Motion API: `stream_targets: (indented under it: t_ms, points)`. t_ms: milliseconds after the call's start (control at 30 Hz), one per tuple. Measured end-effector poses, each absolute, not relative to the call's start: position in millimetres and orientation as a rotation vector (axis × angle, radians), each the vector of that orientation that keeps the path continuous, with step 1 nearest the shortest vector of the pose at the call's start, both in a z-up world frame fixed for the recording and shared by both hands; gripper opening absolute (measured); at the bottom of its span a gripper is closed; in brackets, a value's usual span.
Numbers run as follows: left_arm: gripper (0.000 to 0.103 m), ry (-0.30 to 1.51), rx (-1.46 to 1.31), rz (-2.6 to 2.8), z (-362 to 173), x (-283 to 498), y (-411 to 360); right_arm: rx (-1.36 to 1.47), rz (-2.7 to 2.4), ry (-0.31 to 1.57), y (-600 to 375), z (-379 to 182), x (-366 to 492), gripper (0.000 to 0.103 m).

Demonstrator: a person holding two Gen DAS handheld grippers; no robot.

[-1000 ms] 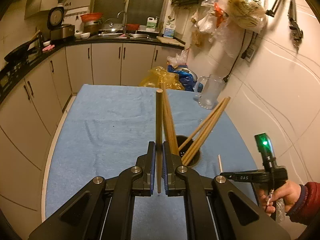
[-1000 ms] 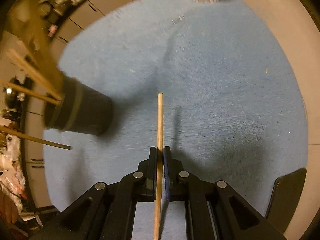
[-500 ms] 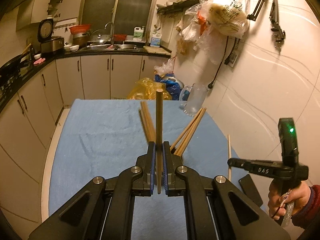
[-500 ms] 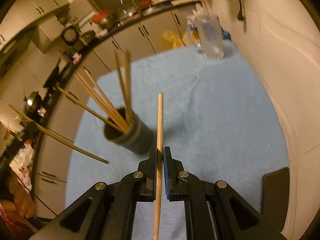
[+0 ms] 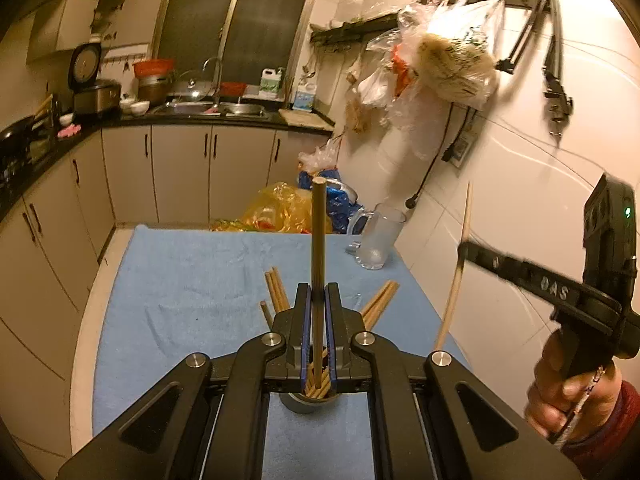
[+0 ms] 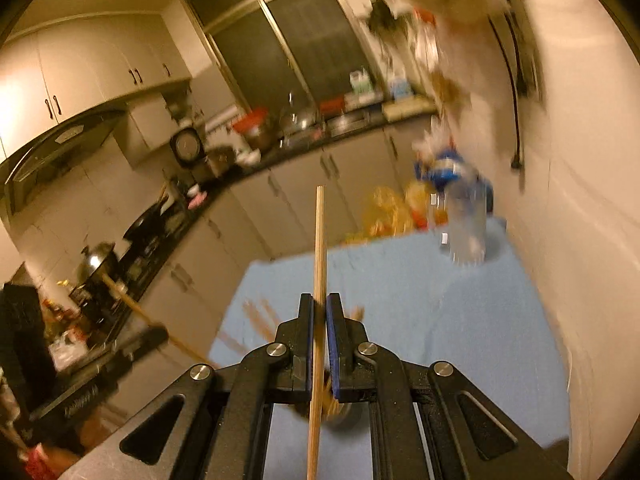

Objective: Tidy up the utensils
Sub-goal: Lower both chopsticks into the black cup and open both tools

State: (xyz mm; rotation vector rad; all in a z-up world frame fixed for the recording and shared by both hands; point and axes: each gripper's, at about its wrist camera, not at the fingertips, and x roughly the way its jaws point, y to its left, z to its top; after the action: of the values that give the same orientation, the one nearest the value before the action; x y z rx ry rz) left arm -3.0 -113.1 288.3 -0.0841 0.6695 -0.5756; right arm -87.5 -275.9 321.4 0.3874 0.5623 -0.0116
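The left tool (image 5: 318,300) pinches an upright chopstick (image 5: 318,240) above a dark holder (image 5: 308,403) of chopsticks.

Wooden chopsticks (image 5: 276,290) stand splayed in a dark round holder (image 5: 306,402) on the blue cloth.

A lived-in home kitchen. Pale base cabinets (image 5: 180,168) run in an L under a dark countertop (image 5: 208,118) with a steel sink (image 5: 224,109) and tap below a dark window (image 5: 236,16). A rice cooker (image 5: 94,90), pot lid, bowls and detergent bottles (image 5: 270,84) crowd the counter; a wok (image 6: 148,220) sits under a range hood (image 6: 60,140). Plastic bags (image 5: 440,64) hang on the tiled wall.
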Motion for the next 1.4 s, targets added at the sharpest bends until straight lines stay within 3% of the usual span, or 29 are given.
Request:
stream_targets:
  t_ms: [400, 800, 1000, 1100, 1267, 1400]
  points:
    - [0.006, 0.751, -0.100, -0.529, 241.2, 19.7, -119.2, 0.316, -0.083, 0.563, -242.8, 273.6, -11.8, 0.006]
    - [0.008, 0.754, -0.060, -0.505, 225.1, 16.2, -120.3, 0.309, -0.058, 0.640, -242.6, 237.0, -3.2, 0.008]
    - [0.038, 0.736, -0.077, -0.489, 236.8, 7.5, -111.4, 0.332, -0.050, 0.613, -246.4, 260.3, -24.8, 0.009]
    - [0.047, 0.732, -0.076, -0.463, 241.7, 1.1, -102.4, 0.341, -0.067, 0.585, -251.2, 274.6, -43.4, 0.020]
    - [0.067, 0.743, -0.041, -0.388, 240.3, -21.0, -87.3, 0.339, -0.121, 0.574, -260.9, 288.0, -86.1, 0.050]
    - [0.074, 0.771, -0.019, -0.362, 230.1, -40.9, -75.3, 0.311, -0.170, 0.606, -258.5, 279.6, -126.9, 0.055]
